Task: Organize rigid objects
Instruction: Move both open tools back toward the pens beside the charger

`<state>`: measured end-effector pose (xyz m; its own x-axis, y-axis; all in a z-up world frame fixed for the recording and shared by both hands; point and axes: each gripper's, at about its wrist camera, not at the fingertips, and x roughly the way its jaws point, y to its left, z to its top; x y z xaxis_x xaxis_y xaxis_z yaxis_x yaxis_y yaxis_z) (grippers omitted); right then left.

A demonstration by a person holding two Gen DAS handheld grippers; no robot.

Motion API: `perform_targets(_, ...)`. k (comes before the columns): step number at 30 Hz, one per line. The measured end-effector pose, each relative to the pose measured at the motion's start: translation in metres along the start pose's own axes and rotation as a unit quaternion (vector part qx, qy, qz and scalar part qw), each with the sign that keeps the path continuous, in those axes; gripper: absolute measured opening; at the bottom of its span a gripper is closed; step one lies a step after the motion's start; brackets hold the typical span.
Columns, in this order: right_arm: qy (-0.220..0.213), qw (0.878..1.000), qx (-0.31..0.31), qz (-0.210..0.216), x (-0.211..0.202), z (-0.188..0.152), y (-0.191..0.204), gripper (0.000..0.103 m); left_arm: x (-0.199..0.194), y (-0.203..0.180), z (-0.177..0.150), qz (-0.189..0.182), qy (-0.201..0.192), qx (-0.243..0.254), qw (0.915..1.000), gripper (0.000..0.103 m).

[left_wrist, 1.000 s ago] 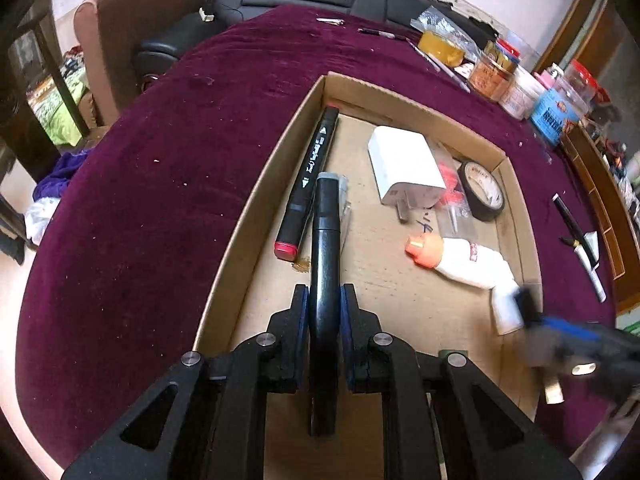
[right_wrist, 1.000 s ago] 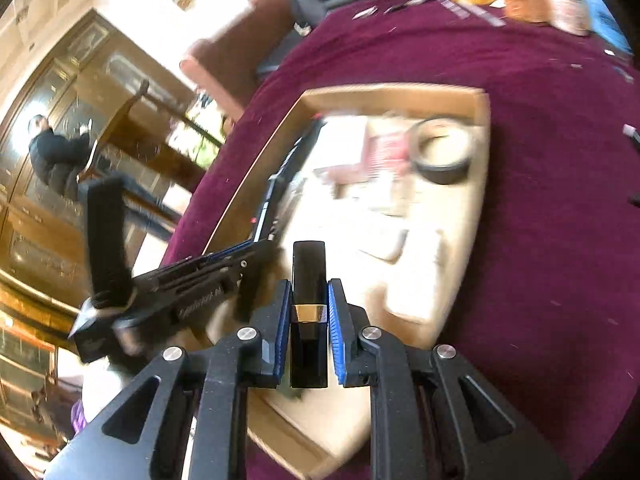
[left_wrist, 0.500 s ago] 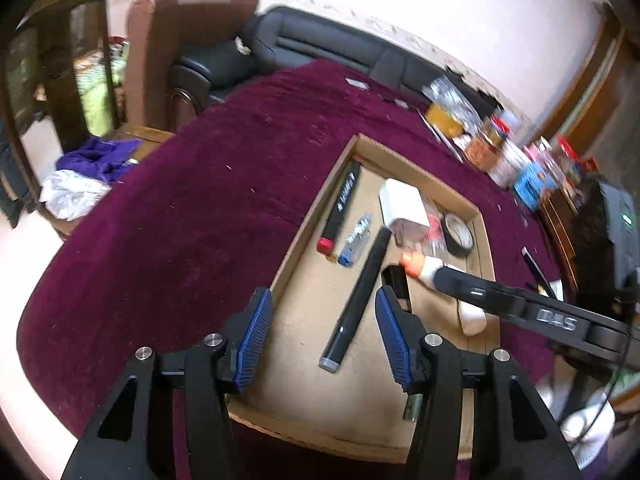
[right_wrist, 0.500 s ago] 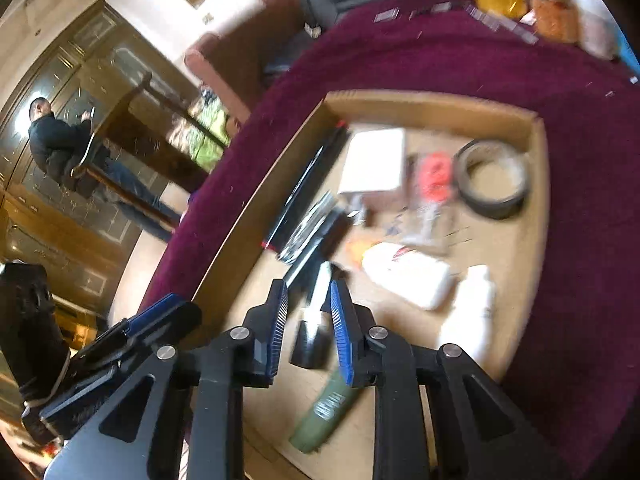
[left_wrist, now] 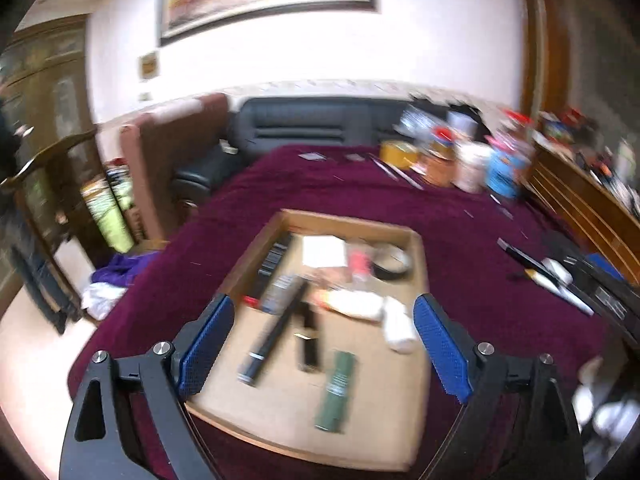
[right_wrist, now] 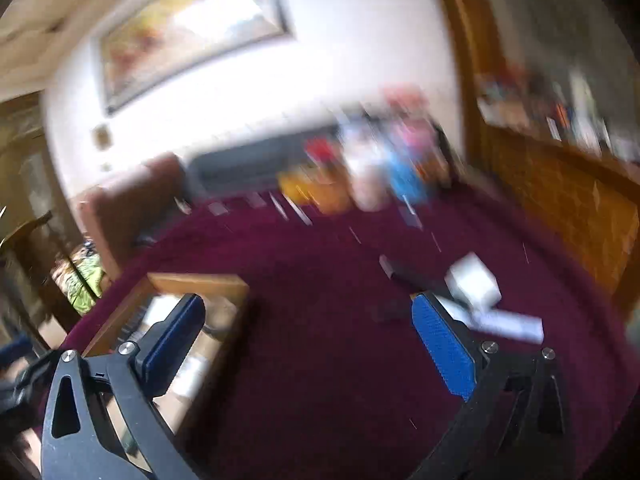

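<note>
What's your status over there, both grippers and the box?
Left gripper open, empty, jaws just opened. Right gripper open, empty, jaws just opened. Black pen and dark case lie in cardboard box. Nothing in the way.

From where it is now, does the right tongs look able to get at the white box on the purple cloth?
Probably yes. The right tongs stand open and empty, and the white box lies just ahead on bare cloth, nothing between them; blur hides detail.
</note>
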<state>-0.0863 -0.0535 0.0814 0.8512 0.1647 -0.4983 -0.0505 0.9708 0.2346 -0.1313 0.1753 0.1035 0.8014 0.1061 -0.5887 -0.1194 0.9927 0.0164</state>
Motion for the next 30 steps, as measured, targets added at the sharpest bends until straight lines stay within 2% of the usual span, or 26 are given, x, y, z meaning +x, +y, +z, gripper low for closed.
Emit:
perform_targets(1,0.043,0.999,0.029,0.004,0.012,-0.001,-0.018,0.103,0.002,-0.012,-0.001,-0.005,0.009,0.014,0.9999,0.088)
perform_targets(3,0.084,0.994,0.063,0.009,0.023,-0.005,-0.044,0.103,0.004,-0.031,-0.004,-0.010,0.019,0.034,0.9992,0.088)
perform_targets(6,0.106,0.990,0.094,0.008,0.024,-0.011,-0.078,0.103,0.006,-0.059,-0.008,-0.015,0.030,0.051,0.9981,0.088)
perform_targets(12,0.096,0.988,0.120,-0.012,0.008,-0.001,-0.140,0.103,0.012,-0.109,-0.014,-0.016,0.046,0.084,0.9952,0.088)
perform_targets(17,0.090,0.985,0.145,-0.027,-0.002,-0.004,-0.173,0.103,0.023,-0.143,-0.022,-0.014,0.071,0.121,0.9900,0.088)
perform_targets(26,0.091,0.986,0.130,-0.050,0.010,0.008,-0.190,0.103,0.052,-0.157,-0.030,-0.017,0.120,0.140,0.9827,0.088)
perform_targets(30,0.092,0.987,0.119,-0.053,0.018,0.020,-0.189,0.103,0.076,-0.160,-0.030,-0.042,0.151,0.130,0.9791,0.088)
